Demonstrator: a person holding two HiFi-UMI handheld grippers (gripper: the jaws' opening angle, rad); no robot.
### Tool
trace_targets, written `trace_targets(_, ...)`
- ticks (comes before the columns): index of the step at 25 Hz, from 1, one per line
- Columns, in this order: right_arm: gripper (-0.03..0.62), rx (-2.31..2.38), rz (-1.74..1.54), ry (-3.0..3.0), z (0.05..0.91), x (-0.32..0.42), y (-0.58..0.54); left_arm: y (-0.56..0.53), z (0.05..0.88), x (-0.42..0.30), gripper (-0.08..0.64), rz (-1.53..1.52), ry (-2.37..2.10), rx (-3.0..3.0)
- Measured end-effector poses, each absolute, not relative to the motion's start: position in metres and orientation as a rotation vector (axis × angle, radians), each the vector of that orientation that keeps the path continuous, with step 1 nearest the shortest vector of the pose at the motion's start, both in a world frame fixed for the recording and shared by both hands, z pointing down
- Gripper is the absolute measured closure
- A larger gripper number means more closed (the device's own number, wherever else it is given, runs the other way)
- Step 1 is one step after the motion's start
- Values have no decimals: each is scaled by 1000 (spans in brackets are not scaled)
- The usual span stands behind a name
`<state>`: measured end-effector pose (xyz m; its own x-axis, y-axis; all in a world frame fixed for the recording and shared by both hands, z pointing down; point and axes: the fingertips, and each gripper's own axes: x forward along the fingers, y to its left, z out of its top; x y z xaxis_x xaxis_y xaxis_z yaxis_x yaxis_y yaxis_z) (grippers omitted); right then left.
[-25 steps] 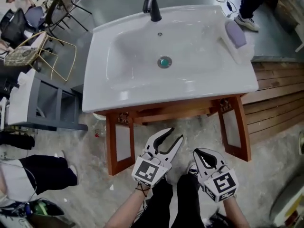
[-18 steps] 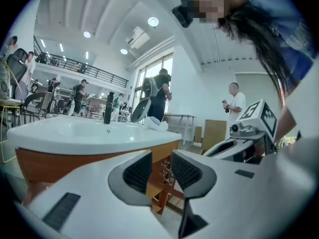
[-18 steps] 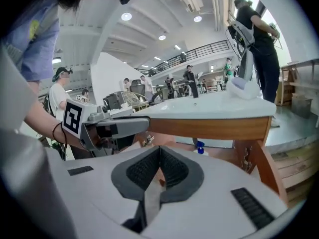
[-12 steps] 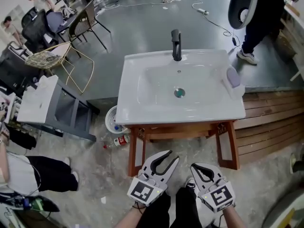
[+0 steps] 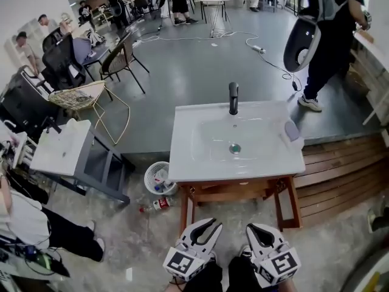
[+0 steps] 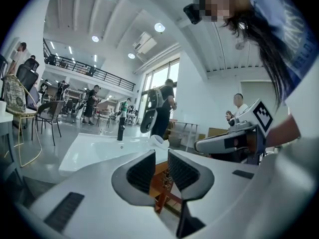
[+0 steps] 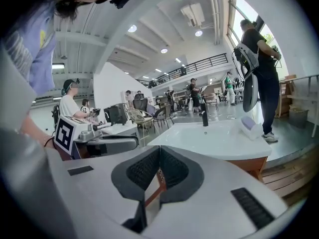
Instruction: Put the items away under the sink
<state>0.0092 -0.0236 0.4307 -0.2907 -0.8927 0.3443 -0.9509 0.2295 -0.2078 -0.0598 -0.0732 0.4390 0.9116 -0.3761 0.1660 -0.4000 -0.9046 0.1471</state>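
A white sink [image 5: 182, 163] on a wooden stand stands ahead of me, with a black faucet [image 5: 233, 98] at its back. A purple-topped white item [image 5: 292, 130] lies on the sink's right rim. On the floor left of the stand lies a small bottle [image 5: 159, 205]. My left gripper [image 5: 207, 226] is low in the head view, short of the stand, open by a narrow gap and empty. My right gripper [image 5: 253, 230] is beside it, shut with nothing held. The left gripper [image 6: 161, 156] looks at the sink [image 6: 99, 151], and the right gripper [image 7: 158, 151] at the sink [image 7: 219, 138] too.
A white wastebasket [image 5: 159, 178] stands left of the sink stand. A white-topped grey cabinet [image 5: 64, 154] and a wire chair [image 5: 85, 99] are further left. Wooden decking [image 5: 340, 169] runs along the right. A standing person [image 5: 331, 29] holds an oval object behind the sink.
The head view has drawn back from the sink, which now looks smaller and farther. The wastebasket and floor bottle have come into view. Both grippers sit lower in frame, still empty.
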Motion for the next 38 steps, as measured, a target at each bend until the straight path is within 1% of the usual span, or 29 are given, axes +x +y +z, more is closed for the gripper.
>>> trace_targets(4,575,1826,514,-2344,404,-6,-26,-71,411,-80,476,207,-570,2931)
trace_targets(9,575,1866,462,-2341,378,-27,-19,-52,394,-97,483,181,-489,2973)
trace_targets(22,575,1980,444,-2272,362,-71,19,-22,377,-139,492,169,-404,2993)
trace_targets(31,575,1938,434,-2307,349,-71,42,0,368,-144,502,150,-453,2979)
trace_targets(38,575,1887,440,-2335,348,-63,97,48,358,-139,508,132,-534,2979)
